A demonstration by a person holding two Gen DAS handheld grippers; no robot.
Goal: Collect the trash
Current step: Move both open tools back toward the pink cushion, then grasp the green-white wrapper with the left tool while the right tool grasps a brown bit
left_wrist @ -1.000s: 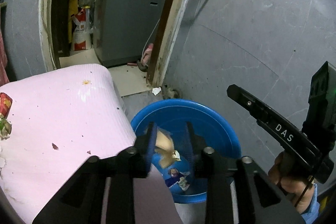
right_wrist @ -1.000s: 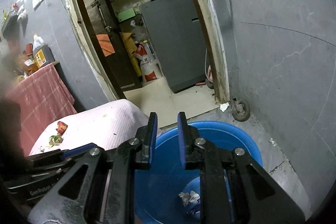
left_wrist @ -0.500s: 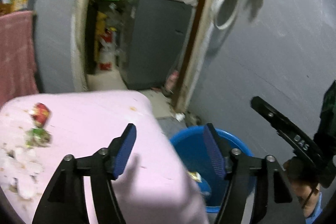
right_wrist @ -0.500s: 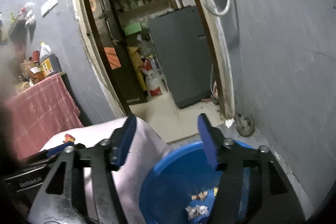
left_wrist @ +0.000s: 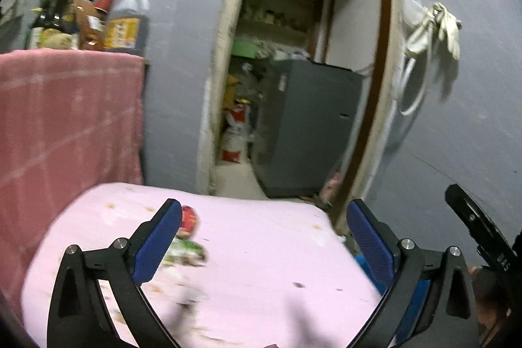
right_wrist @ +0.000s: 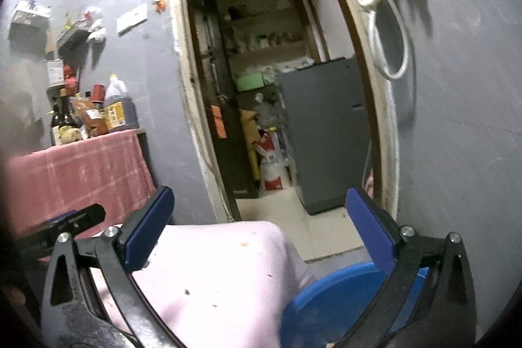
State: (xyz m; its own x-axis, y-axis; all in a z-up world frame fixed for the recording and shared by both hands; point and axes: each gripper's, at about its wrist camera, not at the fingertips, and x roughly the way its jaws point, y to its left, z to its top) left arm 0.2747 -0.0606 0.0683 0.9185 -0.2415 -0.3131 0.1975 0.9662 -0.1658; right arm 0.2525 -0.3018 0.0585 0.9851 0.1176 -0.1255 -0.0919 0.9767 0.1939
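My left gripper point(left_wrist: 264, 238) is open and empty above the pink table point(left_wrist: 261, 276). A red wrapper point(left_wrist: 190, 219) and a green-white crumpled wrapper point(left_wrist: 186, 251) lie on the table just right of its left finger, with small scraps nearer the front left. My right gripper point(right_wrist: 259, 230) is open and empty, held over the table's right edge point(right_wrist: 228, 276) and the blue basin point(right_wrist: 329, 295). The basin shows as a sliver behind the left gripper's right finger point(left_wrist: 360, 260). The basin's contents are hidden.
A red checked cloth point(left_wrist: 65, 126) covers a counter at left with bottles point(left_wrist: 127, 22) on it. An open doorway point(left_wrist: 293, 87) behind the table shows a grey cabinet point(left_wrist: 310, 126) and a red-white bag point(left_wrist: 235, 136). Grey wall at right with a hose and gloves point(left_wrist: 434, 25).
Both grippers opened wide, from nearly shut a second ago. Both views swung up and left, away from the basin toward the table and doorway.
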